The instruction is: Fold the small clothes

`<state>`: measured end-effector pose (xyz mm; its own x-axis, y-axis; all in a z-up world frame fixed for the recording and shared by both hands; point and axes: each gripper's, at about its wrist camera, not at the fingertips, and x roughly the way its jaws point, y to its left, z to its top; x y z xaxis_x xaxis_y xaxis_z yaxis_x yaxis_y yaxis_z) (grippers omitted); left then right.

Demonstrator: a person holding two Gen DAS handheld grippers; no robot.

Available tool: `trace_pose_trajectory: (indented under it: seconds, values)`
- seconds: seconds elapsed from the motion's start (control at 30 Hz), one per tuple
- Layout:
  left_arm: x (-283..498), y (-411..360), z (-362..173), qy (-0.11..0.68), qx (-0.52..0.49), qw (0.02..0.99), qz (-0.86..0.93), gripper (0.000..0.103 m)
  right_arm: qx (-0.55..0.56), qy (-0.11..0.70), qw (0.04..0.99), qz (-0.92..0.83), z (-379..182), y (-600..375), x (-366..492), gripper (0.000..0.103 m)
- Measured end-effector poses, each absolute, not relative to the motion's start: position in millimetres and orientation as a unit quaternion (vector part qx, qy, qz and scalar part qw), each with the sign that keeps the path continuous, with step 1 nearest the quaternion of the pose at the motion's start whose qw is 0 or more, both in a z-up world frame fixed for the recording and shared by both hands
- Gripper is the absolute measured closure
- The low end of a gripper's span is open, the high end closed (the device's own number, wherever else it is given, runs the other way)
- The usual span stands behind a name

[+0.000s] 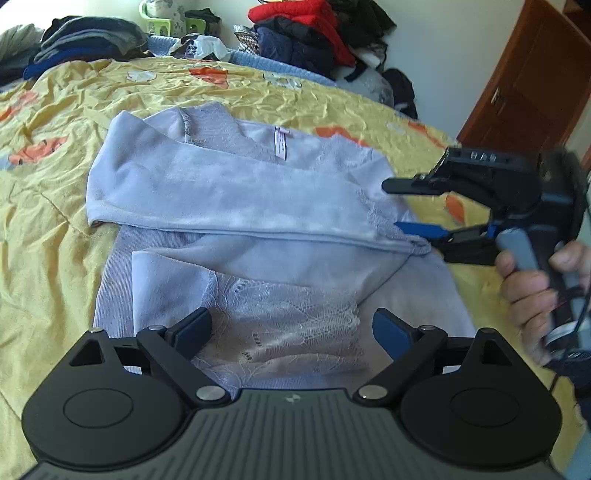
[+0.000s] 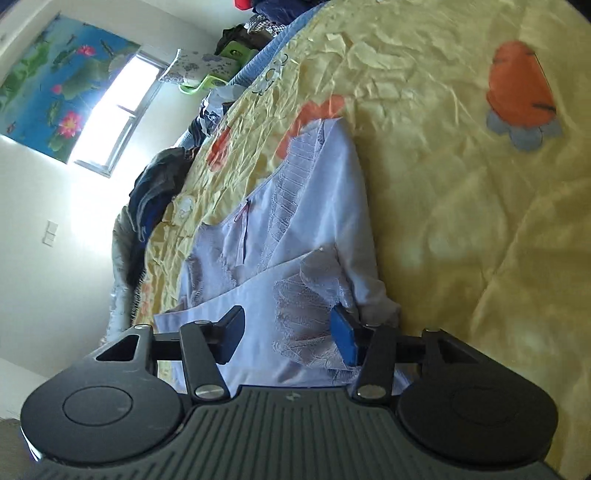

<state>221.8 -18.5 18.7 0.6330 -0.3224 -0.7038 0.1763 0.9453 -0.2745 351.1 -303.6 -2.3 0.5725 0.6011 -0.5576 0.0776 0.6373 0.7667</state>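
Jaws of both grippers, left gripper (image 1: 291,332) and right gripper (image 2: 288,336), are standing released over the half-folded lilac top (image 1: 236,192); next, regrasping its near hem.

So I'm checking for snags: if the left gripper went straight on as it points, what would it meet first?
Most likely the lace panel of the pale lilac garment on the yellow quilt; depth unclear.

bed: yellow quilt (image 1: 55,206) with orange prints | garment: pale lilac lace-trimmed top (image 1: 236,195) lying partly folded, sleeve across chest | left gripper (image 1: 291,332): fingers apart above lace hem, nothing pinched | right gripper (image 1: 399,206): held by a hand (image 1: 535,288), fingers apart beside sleeve cuff | far edge: clothes pile (image 1: 314,33)
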Motion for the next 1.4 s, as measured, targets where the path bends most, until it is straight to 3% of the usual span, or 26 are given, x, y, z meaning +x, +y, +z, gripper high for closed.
trace_pose_trajectory:
  seconds: [0.17, 0.3, 0.63, 1.13, 1.4]
  values:
    - [195, -5, 42, 0.376, -0.097, 0.912, -0.13, 0.008, 0.359, 0.414, 0.814, 0.193, 31, -308, 305, 0.037]
    - [161, 23, 47, 0.372, -0.098, 0.917, -0.107, 0.008, 0.309, 0.419, 0.824, 0.225, 43, -316, 242, 0.035]
    - [109, 73, 13, 0.412, -0.2, 0.887, -0.068, 0.008, 0.339, 0.484, 0.772, 0.234, 1, -327, 134, 0.037]
    - [100, 78, 12, 0.453, -0.269, 0.844, -0.102, 0.008, 0.386, 0.474, 0.762, 0.214, -7, -367, 113, 0.036]
    - [101, 72, 14, 0.462, -0.244, 0.847, -0.101, 0.008, 0.39, 0.468, 0.766, 0.205, -8, -376, 114, 0.035]
